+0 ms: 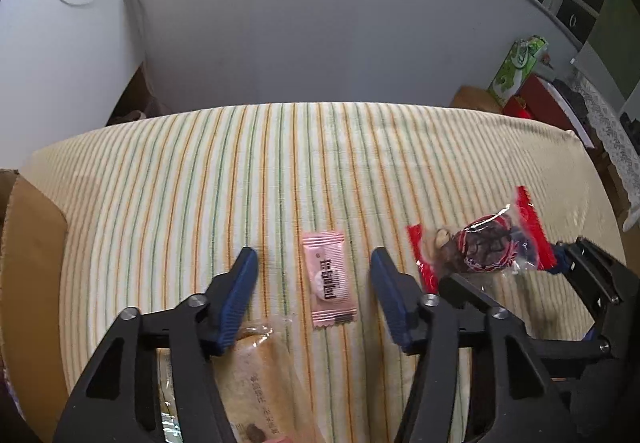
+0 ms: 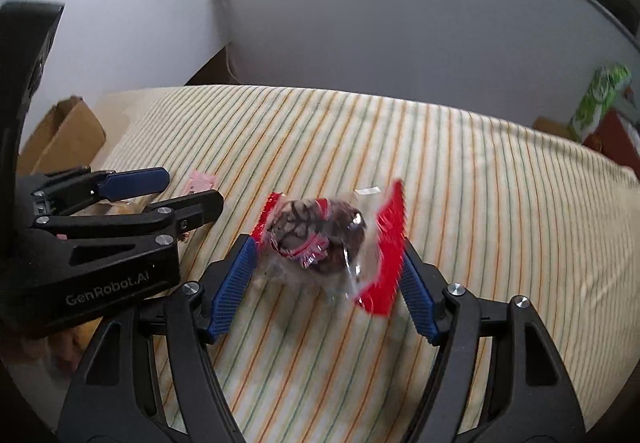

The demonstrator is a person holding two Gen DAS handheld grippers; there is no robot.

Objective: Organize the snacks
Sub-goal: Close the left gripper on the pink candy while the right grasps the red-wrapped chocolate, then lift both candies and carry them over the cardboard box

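Note:
A pink snack sachet (image 1: 328,279) lies on the striped cloth between the open fingers of my left gripper (image 1: 314,263), which holds nothing. A clear-wrapped bread snack (image 1: 256,375) lies under the left finger. A red-and-clear packet with a dark snack (image 2: 328,235) sits between the blue pads of my right gripper (image 2: 326,251); both pads touch the wrapper's edges. The same packet shows in the left wrist view (image 1: 484,243), at the right gripper's tip. The left gripper shows in the right wrist view (image 2: 160,191), with the pink sachet (image 2: 200,181) beyond it.
The striped cloth (image 1: 240,171) covers the table, which ends at a white wall behind. A cardboard box (image 2: 64,131) stands at the left edge. A green carton (image 1: 516,67) and red items (image 1: 532,99) stand beyond the right far corner.

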